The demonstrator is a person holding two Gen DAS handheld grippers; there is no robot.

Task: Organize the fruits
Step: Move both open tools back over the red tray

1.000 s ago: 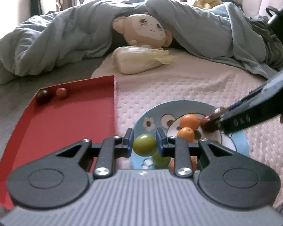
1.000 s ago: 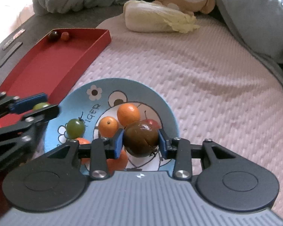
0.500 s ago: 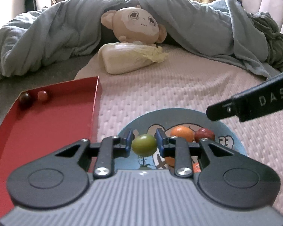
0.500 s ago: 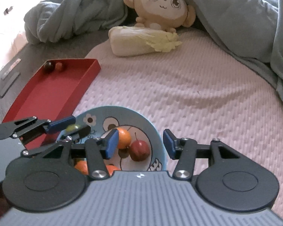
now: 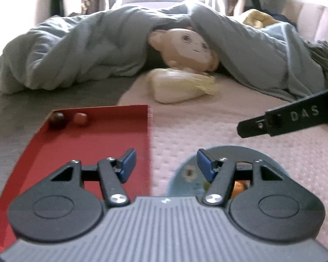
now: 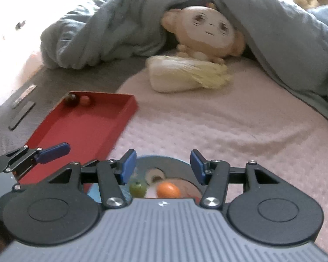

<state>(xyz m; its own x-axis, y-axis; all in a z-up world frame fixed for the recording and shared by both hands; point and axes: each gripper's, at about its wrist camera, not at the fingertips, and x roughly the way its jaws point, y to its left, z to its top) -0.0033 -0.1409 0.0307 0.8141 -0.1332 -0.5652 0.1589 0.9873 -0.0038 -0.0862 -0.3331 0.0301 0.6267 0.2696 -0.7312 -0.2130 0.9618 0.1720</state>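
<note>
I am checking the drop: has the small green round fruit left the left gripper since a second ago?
Yes. The left gripper, whose jaws have just been opening, is empty; the small green round fruit now lies on the blue cartoon plate, right of the red tray.

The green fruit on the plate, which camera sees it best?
The right wrist view: the green fruit sits whole on the blue plate beside an orange one. The left wrist view shows only a green sliver behind the claw's finger.
</note>
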